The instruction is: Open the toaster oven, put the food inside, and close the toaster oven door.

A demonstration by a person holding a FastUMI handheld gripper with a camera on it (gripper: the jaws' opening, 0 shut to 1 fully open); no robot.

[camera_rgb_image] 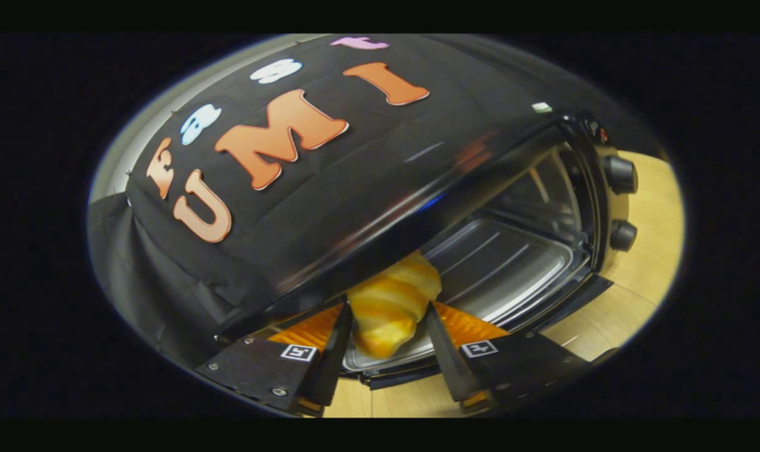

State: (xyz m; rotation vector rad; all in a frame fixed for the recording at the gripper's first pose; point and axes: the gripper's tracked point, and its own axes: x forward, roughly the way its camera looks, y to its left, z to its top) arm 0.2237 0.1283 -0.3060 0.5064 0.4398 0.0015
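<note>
Croissant carried into the open toaster oven

The croissant (389, 307) is clamped between both fingers of the tool (386, 336), held level just above the tray (512, 270) ahead, so it clears the toaster oven (543, 207) opening.

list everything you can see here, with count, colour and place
croissant: 1, golden with pale stripes, between the fingers, over the tray's near edge
tray: 1, silver, ribbed, inside the oven
oven: 1, black, door open, on the table
knobs: 2, black, on the oven's front panel beside the opening
table: 1, light wood, under the oven
gripper: 1, fingers either side of the croissant, seemingly pressing on it
</note>
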